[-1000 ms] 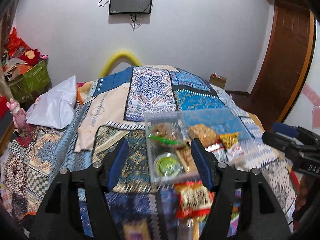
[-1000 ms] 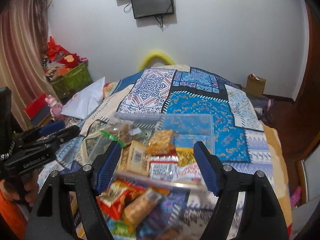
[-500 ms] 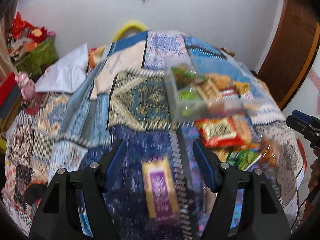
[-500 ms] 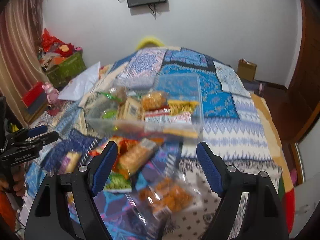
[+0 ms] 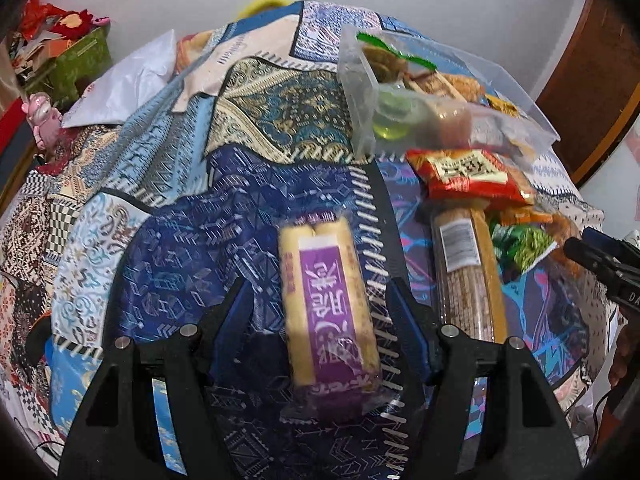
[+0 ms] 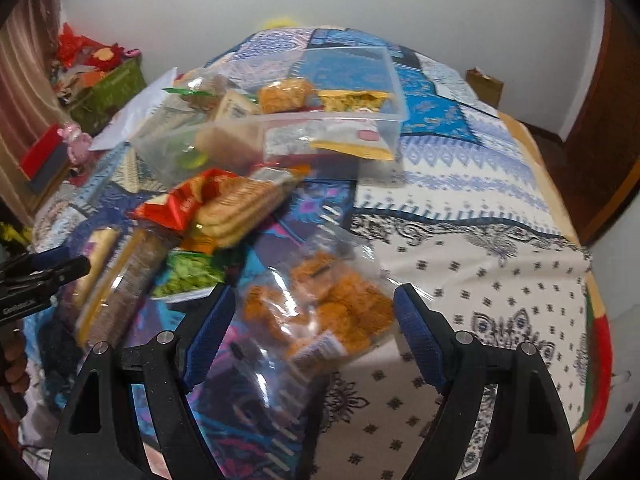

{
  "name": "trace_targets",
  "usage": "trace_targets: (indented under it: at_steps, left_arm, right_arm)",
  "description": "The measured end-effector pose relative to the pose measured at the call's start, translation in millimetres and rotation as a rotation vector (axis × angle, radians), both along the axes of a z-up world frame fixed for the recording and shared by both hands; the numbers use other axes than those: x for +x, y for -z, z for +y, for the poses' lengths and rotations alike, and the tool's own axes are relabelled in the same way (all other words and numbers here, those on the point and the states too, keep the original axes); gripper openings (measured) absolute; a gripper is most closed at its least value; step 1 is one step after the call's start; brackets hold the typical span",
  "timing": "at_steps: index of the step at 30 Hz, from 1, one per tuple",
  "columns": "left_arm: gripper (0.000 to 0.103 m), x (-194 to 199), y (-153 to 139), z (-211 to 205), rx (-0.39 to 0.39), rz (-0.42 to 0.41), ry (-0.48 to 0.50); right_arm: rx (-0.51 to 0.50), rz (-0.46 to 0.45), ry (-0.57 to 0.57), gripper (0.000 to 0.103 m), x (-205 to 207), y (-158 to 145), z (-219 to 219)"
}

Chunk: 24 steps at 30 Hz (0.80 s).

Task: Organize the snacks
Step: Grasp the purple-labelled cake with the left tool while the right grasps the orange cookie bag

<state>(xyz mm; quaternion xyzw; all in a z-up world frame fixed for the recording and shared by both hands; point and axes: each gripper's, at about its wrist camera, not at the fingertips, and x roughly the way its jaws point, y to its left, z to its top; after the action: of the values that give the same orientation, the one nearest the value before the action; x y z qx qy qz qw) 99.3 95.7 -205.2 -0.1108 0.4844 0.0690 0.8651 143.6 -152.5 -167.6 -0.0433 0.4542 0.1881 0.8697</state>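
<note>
Jaws apparently open, straddling purple packet.

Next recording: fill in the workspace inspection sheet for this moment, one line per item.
Surface: bed under a patchwork cover.
Job's things: clear tub partly filled with snacks; purple-label packet, orange snack bag, red packet lie loose on the cover.
Clutter: green box, pink toy beside the bed.
Grippers: left gripper open, astride the purple-label packet; right gripper open over the orange snack bag.
Cables: nothing seen.
Surroundings: white wall, wooden door.
</note>
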Motion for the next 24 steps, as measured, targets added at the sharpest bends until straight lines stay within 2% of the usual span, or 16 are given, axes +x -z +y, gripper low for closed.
trace_targets:
  at_steps: [3,8,9,12,20,24]
  left_arm:
    - [0.068,0,7,-3,0.011,0.006,0.007]
    - [0.068,1,11,-6,0.025,-0.005,0.01]
    - [0.065,1,12,-7,0.026,-0.008,0.008]
    - [0.057,1,13,-5,0.03,-0.02,-0.002]
    - [0.05,-2,14,-5,0.035,-0.046,0.011]
    - [0.047,-5,10,-5,0.05,-0.06,0.01]
  right_arm:
    - [0.045,0.027,0.031,0.08,0,0,-12]
    - [0.162,0.14,0.046,0.08,5,10,-22]
    - [0.173,0.151,0.051,0.08,7,13,-22]
    - [0.177,0.148,0.055,0.08,12,12,-17]
    - [0.181,0.134,0.057,0.08,28,9,0]
    - [0.135,0.123,0.051,0.082,32,16,8]
